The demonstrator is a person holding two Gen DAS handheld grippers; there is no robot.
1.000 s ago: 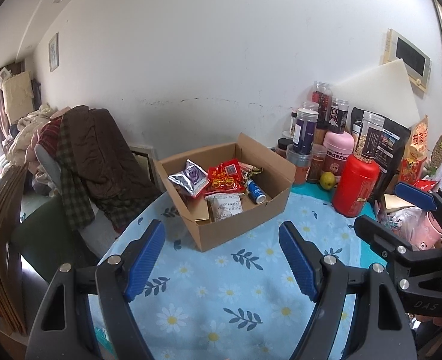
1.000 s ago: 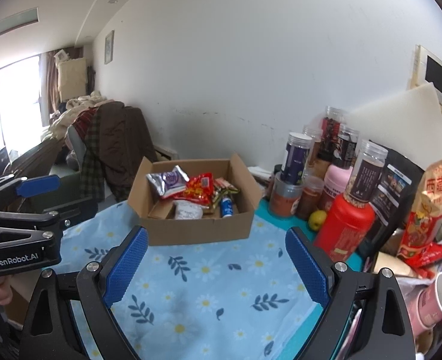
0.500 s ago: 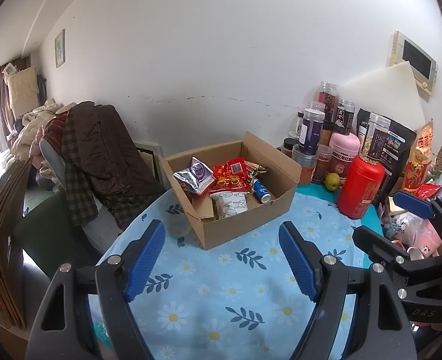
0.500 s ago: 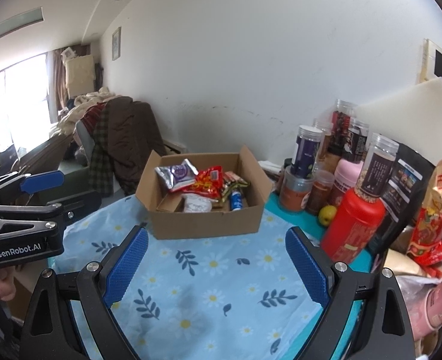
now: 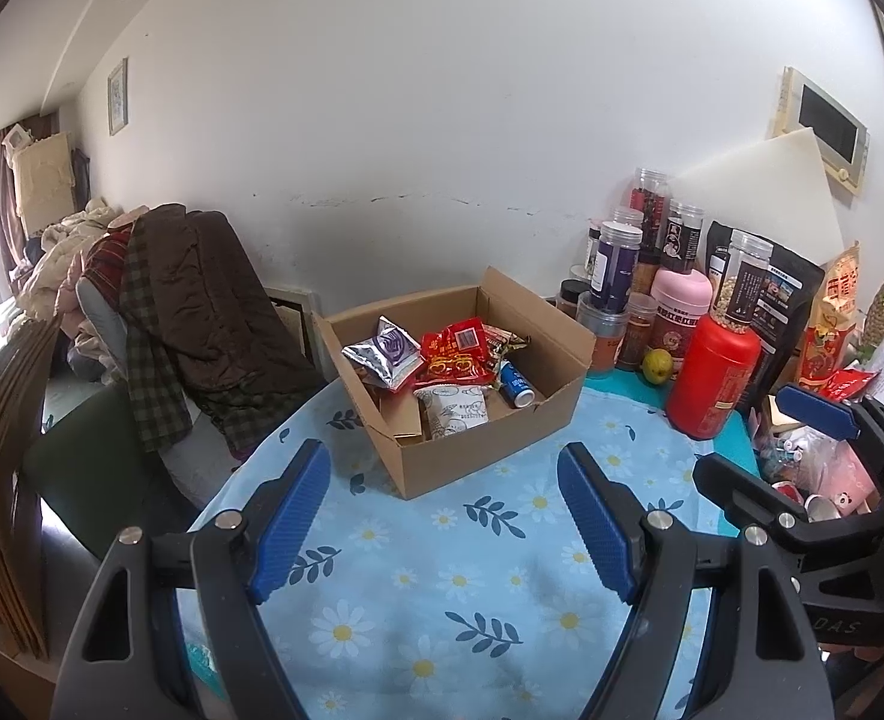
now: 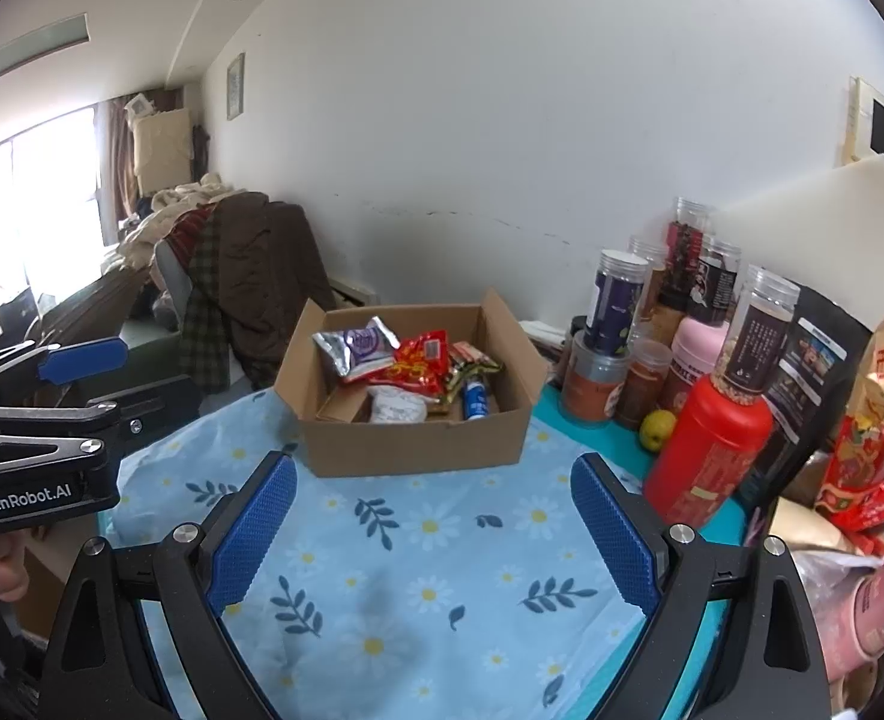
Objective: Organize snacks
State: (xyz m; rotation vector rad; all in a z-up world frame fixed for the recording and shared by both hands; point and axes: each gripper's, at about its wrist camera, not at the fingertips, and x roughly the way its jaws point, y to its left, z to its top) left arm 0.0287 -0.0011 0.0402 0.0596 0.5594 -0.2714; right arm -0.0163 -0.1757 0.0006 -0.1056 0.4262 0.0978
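Observation:
An open cardboard box (image 5: 490, 450) (image 6: 417, 450) stands on the blue daisy tablecloth (image 5: 442, 564) (image 6: 429, 570). Inside lie a silver and purple packet (image 5: 384, 354) (image 6: 354, 345), a red packet (image 5: 454, 354) (image 6: 420, 363), a white packet (image 5: 457, 411) (image 6: 396, 405) and a small blue can (image 5: 514, 384) (image 6: 473, 399). My left gripper (image 5: 445, 525) is open and empty, short of the box. My right gripper (image 6: 432, 531) is open and empty, also short of the box. Each gripper shows at the side of the other's view.
Tall jars (image 6: 613, 306), a red canister (image 5: 712, 378) (image 6: 706, 450), a pink jar (image 5: 679, 312), a lime (image 6: 658, 429) and snack bags (image 6: 880, 414) crowd the table's right side. A chair draped with clothes (image 5: 195, 312) stands at the left. Pink cups (image 6: 880, 600) lie at the right edge.
Both grippers have drawn back and up a little from the box, which now looks smaller in each view. Both stay open and empty. Nothing in the box has moved.

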